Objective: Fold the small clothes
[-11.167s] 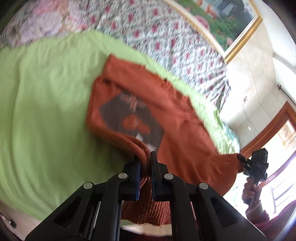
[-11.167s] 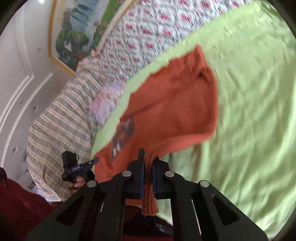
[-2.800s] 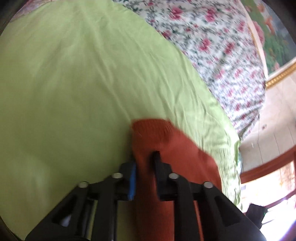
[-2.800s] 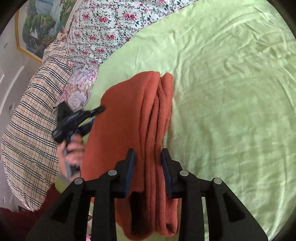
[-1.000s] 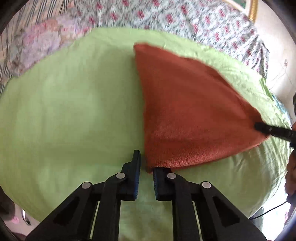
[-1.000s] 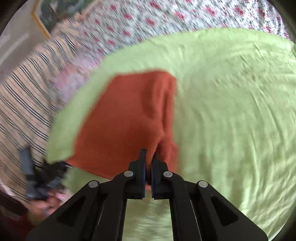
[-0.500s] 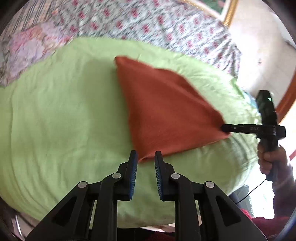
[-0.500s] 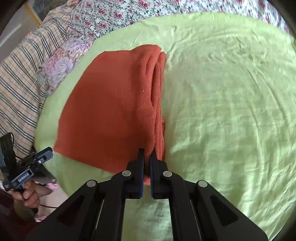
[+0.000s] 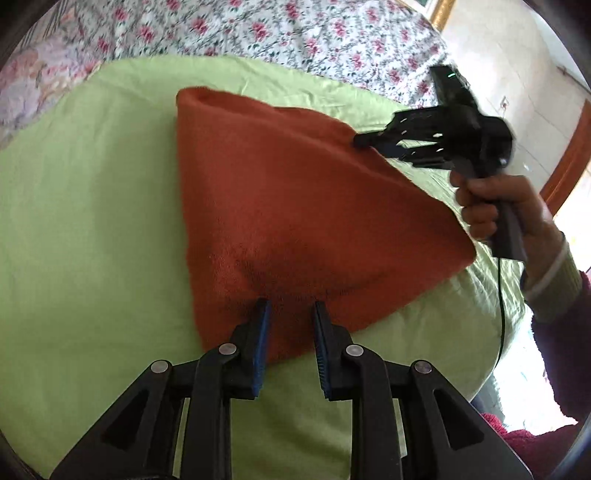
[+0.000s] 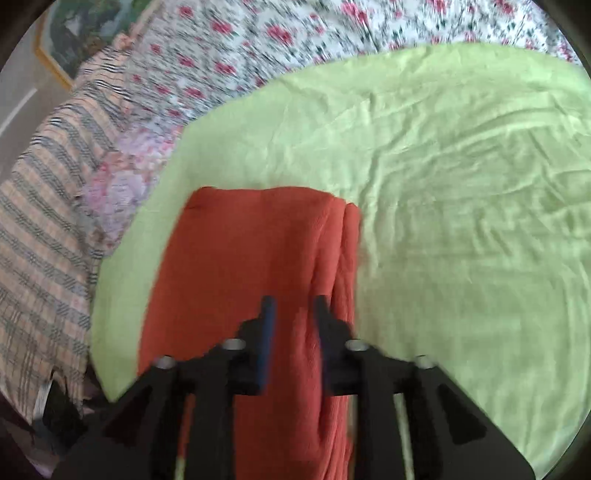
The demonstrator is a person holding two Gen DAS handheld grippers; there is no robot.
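Note:
A folded orange knit garment (image 9: 295, 206) lies flat on the green sheet (image 9: 92, 221). My left gripper (image 9: 290, 306) hovers over the garment's near edge, its jaws opening; cloth shows below the gap but the pads do not press on it. In the left wrist view a hand (image 9: 491, 199) holds my right gripper (image 9: 364, 141) with its tips at the garment's far right corner. In the blurred right wrist view the right gripper (image 10: 291, 301) stands over the garment (image 10: 240, 258) near its layered right edge, jaws opening and gripping nothing.
Floral bedding (image 9: 258, 33) lies beyond the green sheet (image 10: 461, 221). A checked blanket (image 10: 44, 221) and a framed picture (image 10: 74, 33) are at the left. A cable (image 9: 500, 314) hangs from the right gripper's handle. A wooden door frame (image 9: 569, 147) is at the right.
Both grippers have let go of the garment's corners and their jaws have parted. The right gripper has swept along the garment's right side toward its far corner; the left has moved in over the near edge.

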